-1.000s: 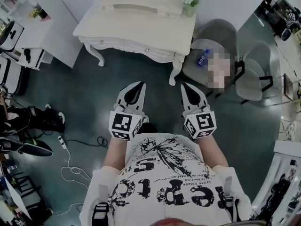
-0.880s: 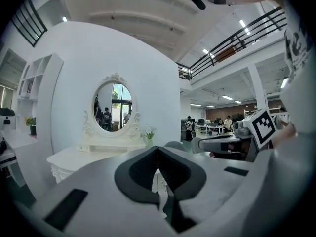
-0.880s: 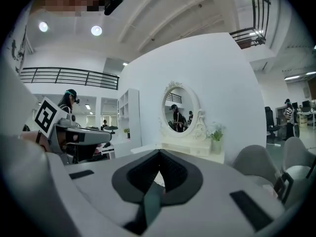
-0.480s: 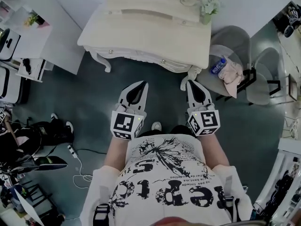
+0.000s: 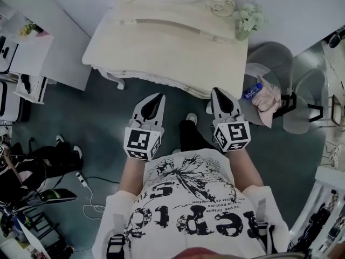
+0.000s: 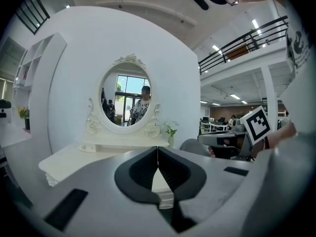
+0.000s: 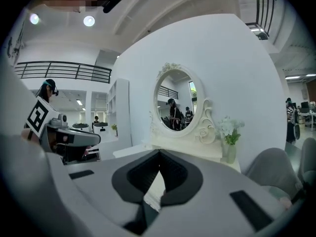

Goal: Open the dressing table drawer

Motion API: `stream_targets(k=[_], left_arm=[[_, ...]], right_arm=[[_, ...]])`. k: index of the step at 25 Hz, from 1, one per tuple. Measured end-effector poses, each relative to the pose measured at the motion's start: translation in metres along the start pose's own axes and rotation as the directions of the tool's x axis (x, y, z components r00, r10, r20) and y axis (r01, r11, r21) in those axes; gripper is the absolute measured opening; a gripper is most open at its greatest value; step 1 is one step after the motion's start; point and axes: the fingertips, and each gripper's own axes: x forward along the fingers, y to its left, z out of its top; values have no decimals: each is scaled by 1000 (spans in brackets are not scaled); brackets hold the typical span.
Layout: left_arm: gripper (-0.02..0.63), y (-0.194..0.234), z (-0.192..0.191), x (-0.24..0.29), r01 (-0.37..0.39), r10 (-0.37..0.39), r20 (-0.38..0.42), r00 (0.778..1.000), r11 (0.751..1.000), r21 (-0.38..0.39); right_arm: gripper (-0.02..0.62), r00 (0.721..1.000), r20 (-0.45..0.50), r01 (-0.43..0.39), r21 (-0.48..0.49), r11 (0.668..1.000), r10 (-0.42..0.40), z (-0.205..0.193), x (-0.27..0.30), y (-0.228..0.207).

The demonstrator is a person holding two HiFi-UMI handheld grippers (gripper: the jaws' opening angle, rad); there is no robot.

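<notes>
Atop dressing table [image 5: 161, 53], flower vase [image 5: 245, 28]

Open floor [image 5: 108, 117] lies between the left gripper [image 5: 158, 96], the right gripper [image 5: 216, 90] and the dressing table [image 5: 161, 47] at twelve o'clock. A chair [image 5: 275, 55] crowds two o'clock, and a cabinet [image 5: 64, 58] blocks ten.

Dark teal floor [image 5: 102, 107]; white wall [image 5: 302, 9]; grey chairs [image 5: 275, 55] right; ceiling lights [image 7: 89, 20] lit.
</notes>
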Motion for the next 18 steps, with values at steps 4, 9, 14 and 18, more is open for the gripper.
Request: stream_targets(k=[4, 9, 14, 18], left_arm=[[19, 19, 23, 61, -10, 10, 29, 1000, 1000, 15], [19, 37, 52, 133, -18, 17, 62, 998, 1000, 19], [20, 49, 63, 187, -12, 11, 66, 998, 1000, 14], [18, 58, 56, 220, 27, -26, 34, 999, 1000, -5]], right_arm=[[17, 1000, 7, -23, -13, 1000, 23, 16, 54, -41], [18, 999, -6, -47, -16, 999, 47, 28, 106, -92], [17, 1000, -26, -15, -3, 1000, 15, 30, 143, -133], [18, 996, -71, 44, -18, 999, -45, 13, 168, -156]])
